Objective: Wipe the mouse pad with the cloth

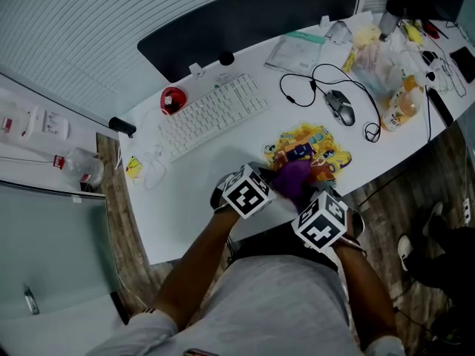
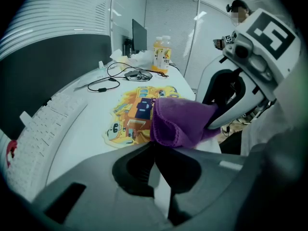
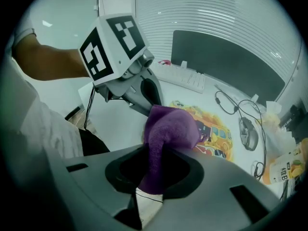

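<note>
Keyboard (image 1: pixel 211 113) lies far left on the white desk (image 1: pixel 185 199), well clear of the work; my left gripper (image 2: pixel 154 148) comes next, jaws closed right down, nipping the near fold of the purple cloth (image 1: pixel 295 179) at the tips; the cloth is a bunched lump, not spread, its short length strung left-to-right btwn my two grippers, held up over the near-left corner of the mouse pad (image 1: pixel 315 150); can't tell if its underside touches the pad. The pad, yellow w/ cartoon print, lies flat on the desk, long axis running approx along the desk's front edge, left end just beyond the cloth, right end toward the desk's right; it's just beyond both grippers. My right gripper (image 3: pixel 153 163) is also closed, a thick roll of cloth pinched btwn its jaws and bulging out past the tips; the two grippers point at each other, nearly touching. Mouse (image 1: pixel 341 107) sits beyond the pad's right end, cable looped beside it.
</note>
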`<state>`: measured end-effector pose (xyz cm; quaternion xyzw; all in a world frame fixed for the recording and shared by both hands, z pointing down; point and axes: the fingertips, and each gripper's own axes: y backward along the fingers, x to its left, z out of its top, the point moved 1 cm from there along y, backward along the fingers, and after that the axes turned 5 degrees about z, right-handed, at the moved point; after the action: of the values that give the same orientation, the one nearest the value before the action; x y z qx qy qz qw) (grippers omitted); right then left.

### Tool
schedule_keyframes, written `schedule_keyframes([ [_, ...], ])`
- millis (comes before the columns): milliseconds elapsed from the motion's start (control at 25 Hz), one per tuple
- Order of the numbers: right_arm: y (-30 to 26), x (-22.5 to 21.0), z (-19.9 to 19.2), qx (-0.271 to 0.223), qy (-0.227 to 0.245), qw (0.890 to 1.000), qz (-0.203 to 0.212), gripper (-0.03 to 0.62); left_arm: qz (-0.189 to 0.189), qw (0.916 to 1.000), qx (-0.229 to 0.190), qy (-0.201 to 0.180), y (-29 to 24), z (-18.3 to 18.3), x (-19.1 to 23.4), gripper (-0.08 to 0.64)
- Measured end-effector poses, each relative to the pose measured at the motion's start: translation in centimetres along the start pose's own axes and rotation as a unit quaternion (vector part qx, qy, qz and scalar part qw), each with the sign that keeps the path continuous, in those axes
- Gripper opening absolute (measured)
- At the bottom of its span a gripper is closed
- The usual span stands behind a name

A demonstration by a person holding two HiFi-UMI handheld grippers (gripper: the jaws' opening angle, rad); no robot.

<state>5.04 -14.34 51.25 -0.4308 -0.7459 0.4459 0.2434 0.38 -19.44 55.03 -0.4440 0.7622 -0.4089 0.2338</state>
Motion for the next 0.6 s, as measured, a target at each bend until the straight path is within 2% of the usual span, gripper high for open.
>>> schedule_keyframes([
  [600, 1.5, -3.9, -3.6, 0.025, -0.035, 0.998, -0.035, 0.071, 0.0, 1.0, 0.001, -0.004, 0.0, 0.0, 0.0, 0.017],
])
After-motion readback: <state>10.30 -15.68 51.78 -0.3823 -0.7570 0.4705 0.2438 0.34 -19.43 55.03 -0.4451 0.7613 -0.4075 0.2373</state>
